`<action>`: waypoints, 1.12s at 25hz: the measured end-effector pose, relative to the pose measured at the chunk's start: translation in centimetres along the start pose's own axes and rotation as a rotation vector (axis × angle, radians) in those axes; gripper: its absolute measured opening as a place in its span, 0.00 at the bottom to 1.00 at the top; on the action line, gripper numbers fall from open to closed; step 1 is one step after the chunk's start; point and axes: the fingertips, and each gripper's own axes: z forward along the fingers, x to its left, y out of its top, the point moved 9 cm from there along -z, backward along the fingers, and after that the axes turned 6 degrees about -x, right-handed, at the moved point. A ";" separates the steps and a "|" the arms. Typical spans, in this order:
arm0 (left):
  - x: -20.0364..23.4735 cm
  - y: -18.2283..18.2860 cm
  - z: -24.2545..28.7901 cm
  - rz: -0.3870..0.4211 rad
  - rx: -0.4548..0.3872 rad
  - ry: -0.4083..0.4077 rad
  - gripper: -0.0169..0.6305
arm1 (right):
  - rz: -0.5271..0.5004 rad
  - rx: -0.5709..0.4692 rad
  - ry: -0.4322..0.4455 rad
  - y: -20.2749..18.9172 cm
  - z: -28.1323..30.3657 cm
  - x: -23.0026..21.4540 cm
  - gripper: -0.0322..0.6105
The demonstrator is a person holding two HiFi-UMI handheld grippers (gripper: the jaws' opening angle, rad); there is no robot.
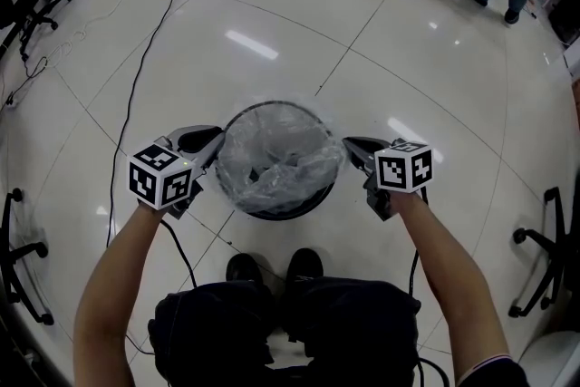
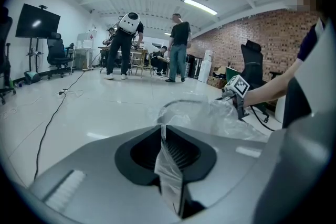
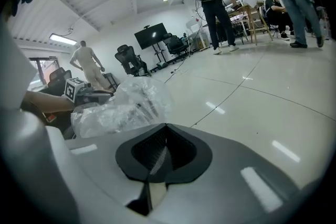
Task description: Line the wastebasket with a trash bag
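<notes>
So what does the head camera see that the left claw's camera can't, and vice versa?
Only the head view: the whole round rim of the basket and the person's shoes. Only the left gripper view: a strip of clear bag pinched in the left claw's shut jaws, a dark screen and a brick wall. Both: the bag puffed over the basket, the right claw and a floor cable.

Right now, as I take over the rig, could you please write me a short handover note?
Left gripper: shut on the trash bag at its left edge.
Right gripper: shut at the bag's right edge; whether it pinches film is unclear.
Bag: crumpled across the wastebasket mouth.
Done: bag sits over the basket.
To do: pull its edge down over the rim all round.
</notes>
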 end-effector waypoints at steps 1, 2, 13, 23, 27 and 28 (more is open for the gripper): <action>0.0 0.0 0.0 -0.002 -0.003 0.001 0.07 | 0.002 0.007 0.002 -0.3 0.0 0.1 0.05; 0.0 0.0 0.0 -0.004 -0.006 0.002 0.07 | 0.003 0.014 0.004 -0.5 -0.1 0.1 0.05; -0.1 -0.2 -0.1 -0.009 -0.042 0.030 0.07 | -0.017 0.040 -0.041 -1.6 -0.4 0.3 0.07; -1.4 1.7 -1.8 0.022 -0.099 0.055 0.09 | -0.031 -0.116 -0.080 1.9 -5.0 1.2 0.21; -3.0 1.5 -3.3 0.028 -0.099 0.037 0.09 | -0.092 -0.133 -0.033 2.6 -6.3 4.2 0.21; -3.5 1.3 -3.6 0.031 -0.096 0.028 0.09 | -0.106 -0.133 -0.017 2.5 -6.6 5.0 0.21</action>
